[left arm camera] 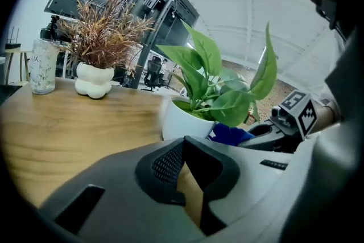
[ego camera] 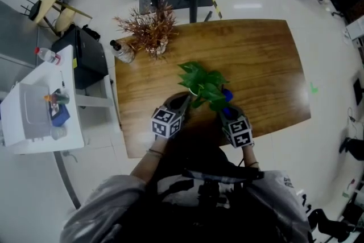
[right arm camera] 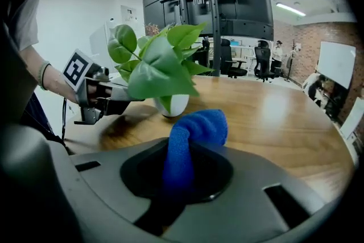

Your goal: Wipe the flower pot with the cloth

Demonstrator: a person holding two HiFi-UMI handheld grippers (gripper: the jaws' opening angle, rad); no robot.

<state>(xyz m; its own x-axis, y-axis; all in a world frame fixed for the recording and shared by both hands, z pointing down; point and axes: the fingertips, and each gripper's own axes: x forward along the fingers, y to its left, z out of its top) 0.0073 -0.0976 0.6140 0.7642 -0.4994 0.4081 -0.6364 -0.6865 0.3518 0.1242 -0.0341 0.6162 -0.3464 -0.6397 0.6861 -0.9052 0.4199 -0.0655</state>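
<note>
as right tongs (right arm camera: pixel 177 172) pinch cloth (right arm camera: pixel 194 132) upward, flower pot (right arm camera: pixel 172 104) upright

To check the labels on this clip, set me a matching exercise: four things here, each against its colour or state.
Things:
1 cloth
2 flower pot
3 dried plant
4 bottle

Colour or state:
A reddish-brown
B blue, clamped in the right claw
C white, holds green leaves
D clear, beside the dried plant

Pairs: 1-B, 2-C, 3-A, 4-D.
</note>
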